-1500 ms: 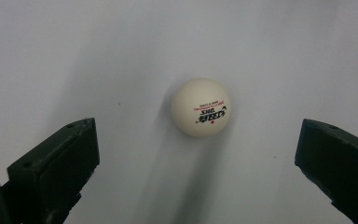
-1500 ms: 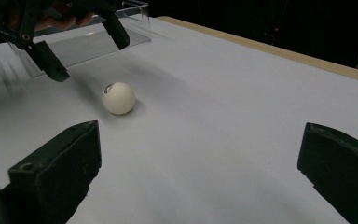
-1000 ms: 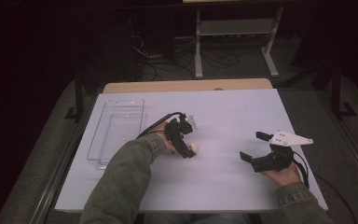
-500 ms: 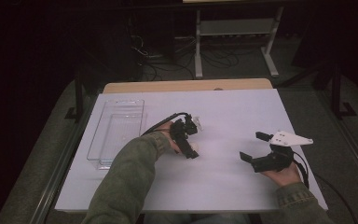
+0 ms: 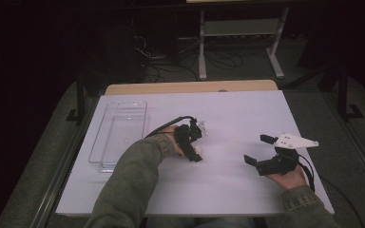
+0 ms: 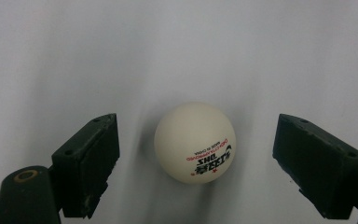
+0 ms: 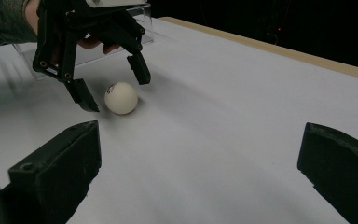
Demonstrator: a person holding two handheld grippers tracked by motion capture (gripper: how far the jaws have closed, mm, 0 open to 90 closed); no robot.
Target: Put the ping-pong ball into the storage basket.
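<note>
**Left gripper poised over a table-tennis ball on the bench**

The white ball [image 6: 195, 142] lies on the white bench [image 5: 237, 114], a little left of centre and just right of the near end of the clear plastic tray [image 5: 119, 135]. Its printed mark, seen upside down in the left gripper view, reads "DHS" in black with a star device, above red lines of small type; one line reads "MADE IN CHINA", and the rest is too small to read. The mark faces the left gripper's camera.

The left gripper [image 5: 193, 145] points down over the ball. Its jaws have just been closing, and the ball sits between them. In the left gripper view a clear gap remains on each side of the ball, so the pads do not press on it; the jaws stand partly open, holding nothing. The right gripper view confirms this: the two jaw tips of the left gripper [image 7: 113, 90] straddle the ball [image 7: 120, 98], which rests on the bench.

The right gripper [image 5: 255, 149] rests on the right side of the bench, well apart from the ball, with its jaws wide open and empty.

Compared with the high view a second ago, the left gripper has shifted slightly and its jaws have narrowed around the ball; the right gripper and the tray lie as they did.
</note>
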